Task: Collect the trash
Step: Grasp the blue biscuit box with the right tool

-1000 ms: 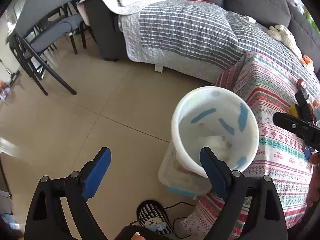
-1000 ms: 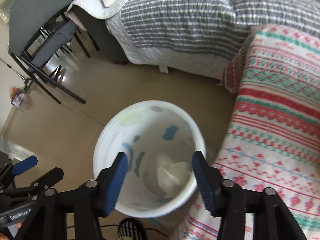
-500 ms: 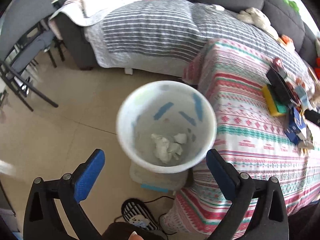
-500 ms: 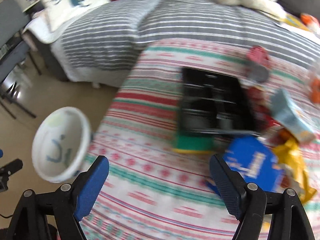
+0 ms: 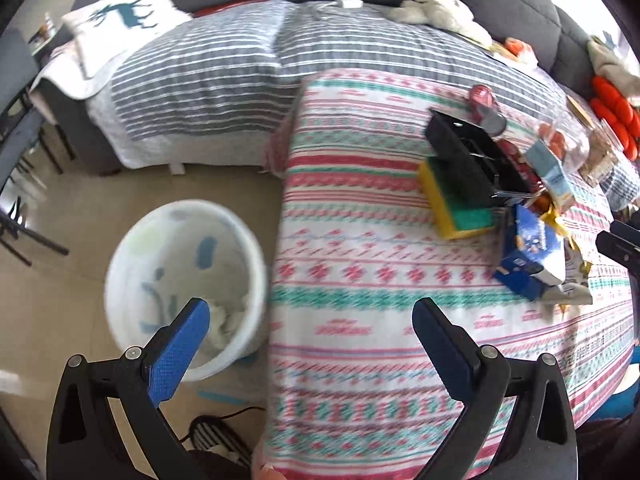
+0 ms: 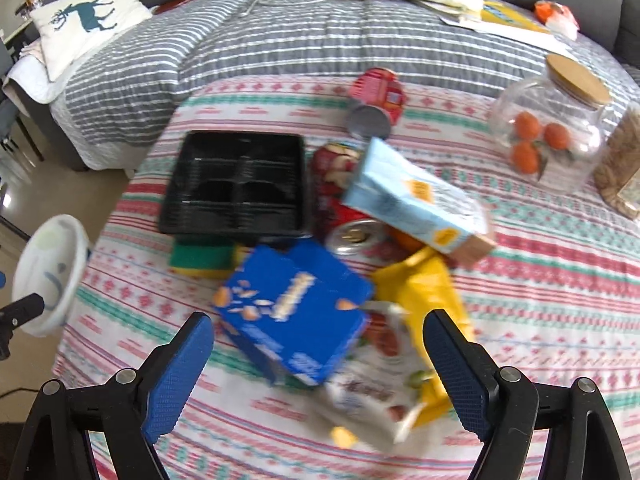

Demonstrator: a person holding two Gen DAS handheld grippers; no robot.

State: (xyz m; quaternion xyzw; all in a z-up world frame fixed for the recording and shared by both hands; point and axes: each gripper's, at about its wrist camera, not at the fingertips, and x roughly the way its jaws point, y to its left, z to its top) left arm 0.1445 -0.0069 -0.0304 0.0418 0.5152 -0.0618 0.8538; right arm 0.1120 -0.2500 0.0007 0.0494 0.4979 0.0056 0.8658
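Note:
A pile of trash lies on the patterned tablecloth [image 6: 540, 280]: a blue snack box [image 6: 292, 308], a light-blue carton [image 6: 408, 196], a yellow wrapper [image 6: 420, 284], a white wrapper [image 6: 372, 392], red cans [image 6: 376, 96] and a black plastic tray [image 6: 236, 184] on a green-yellow sponge [image 6: 200, 256]. My right gripper [image 6: 318, 318] hangs above the blue box with its jaws opening, the pads touching nothing. A white bin [image 5: 180, 240] with crumpled paper [image 5: 228, 316] inside stands on the floor beside the table. My left gripper [image 5: 310, 308] is open and empty over the table's edge.
A glass jar of oranges [image 6: 552, 128] and a jar of grain [image 6: 620, 168] stand at the table's far right. Behind the table is a sofa under a grey striped quilt [image 5: 208, 80] with a deer pillow [image 5: 116, 20]. Chairs [image 5: 16, 120] stand at left.
Both grippers have swung right, from over the bin to over the table. The right jaws have widened, and the trash pile now fills the right wrist view. The bin has slid to the left.

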